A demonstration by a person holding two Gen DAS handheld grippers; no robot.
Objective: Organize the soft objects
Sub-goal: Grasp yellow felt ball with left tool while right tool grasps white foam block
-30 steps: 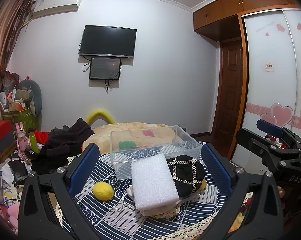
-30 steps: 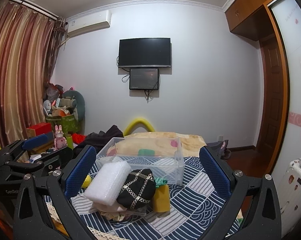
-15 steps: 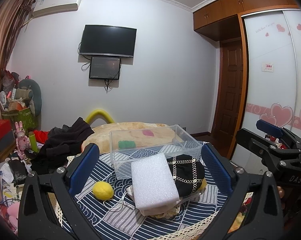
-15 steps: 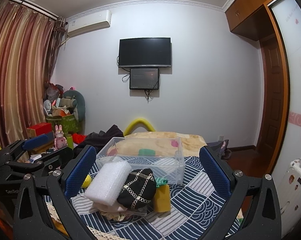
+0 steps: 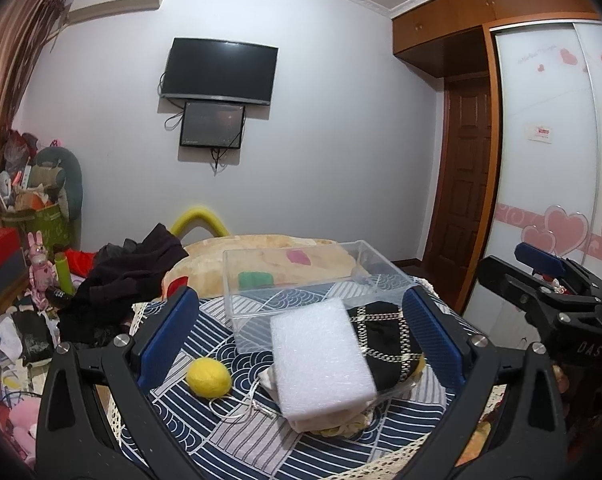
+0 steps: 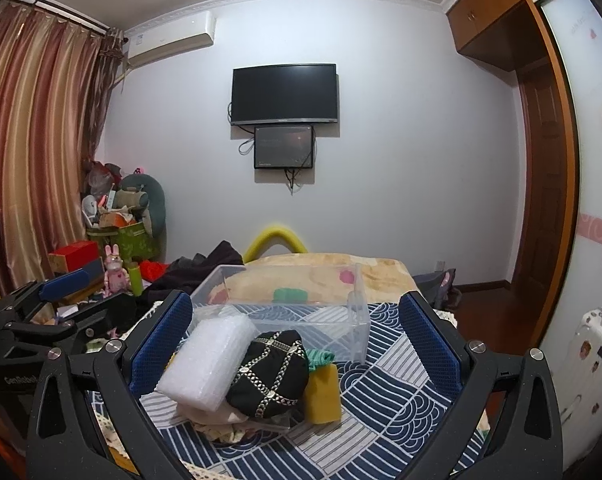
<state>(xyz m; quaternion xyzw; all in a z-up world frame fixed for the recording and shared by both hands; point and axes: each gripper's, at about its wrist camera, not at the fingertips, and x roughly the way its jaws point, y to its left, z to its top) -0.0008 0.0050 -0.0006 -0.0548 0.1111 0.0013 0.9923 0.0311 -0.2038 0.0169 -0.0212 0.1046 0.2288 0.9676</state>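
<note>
Left wrist view: the left gripper hovers with its blue pads spread wide, holding nothing, just as a second ago. Between the pads, on a table with a blue-and-white patterned cloth, sit a white foam block atop a pile, a black pouch with chain pattern touching its right side, and a yellow ball just to its left. A clear plastic bin stands behind them.

Right wrist view: the right gripper is likewise spread apart and empty, unchanged. A yellow sponge leans against the pouch. Nothing has shifted.
</note>
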